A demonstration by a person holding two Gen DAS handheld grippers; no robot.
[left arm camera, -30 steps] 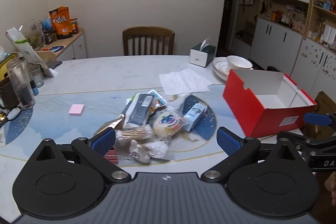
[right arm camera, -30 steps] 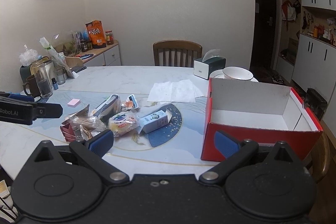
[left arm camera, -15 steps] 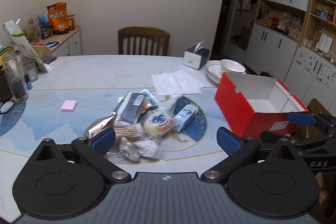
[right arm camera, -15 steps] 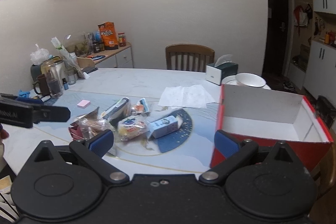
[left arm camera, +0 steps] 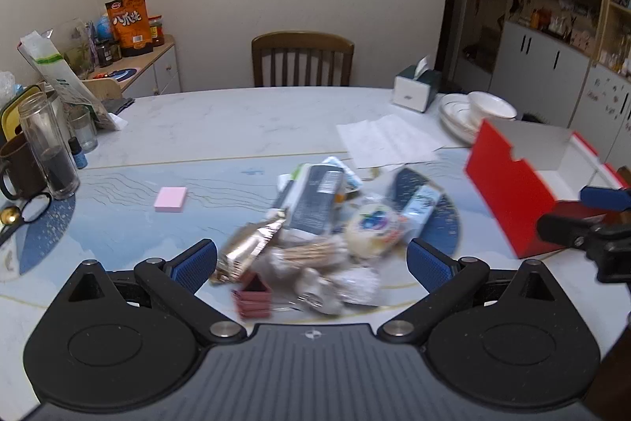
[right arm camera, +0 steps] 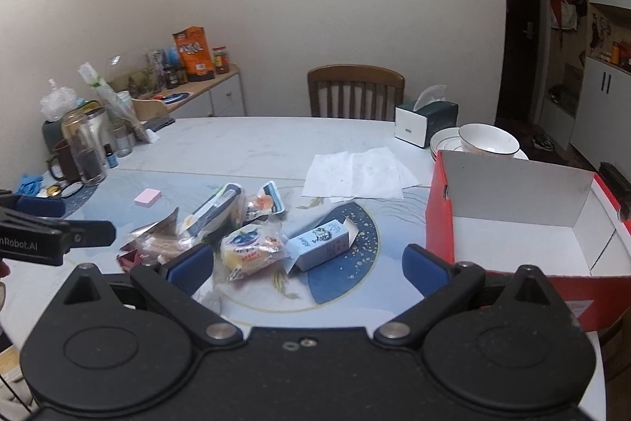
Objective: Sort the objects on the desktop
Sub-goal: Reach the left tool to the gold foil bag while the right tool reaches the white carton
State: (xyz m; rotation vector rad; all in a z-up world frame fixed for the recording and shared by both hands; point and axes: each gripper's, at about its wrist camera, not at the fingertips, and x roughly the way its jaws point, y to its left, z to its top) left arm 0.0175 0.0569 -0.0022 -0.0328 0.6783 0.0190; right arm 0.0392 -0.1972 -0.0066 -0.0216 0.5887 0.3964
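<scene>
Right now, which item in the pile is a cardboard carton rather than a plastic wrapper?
The small blue-and-white carton, lying on its side at the pile's right edge, nearest the red box; the rest are crinkly packets.

Dim indoor light — fisheye-bent edges, left view motion-blurred.

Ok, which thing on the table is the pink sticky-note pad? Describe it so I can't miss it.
Start at the pile of snack packets mid-table, then look left toward the glass jar. The sticky-note pad lies alone there: a flat plain pink square, touching nothing.
</scene>
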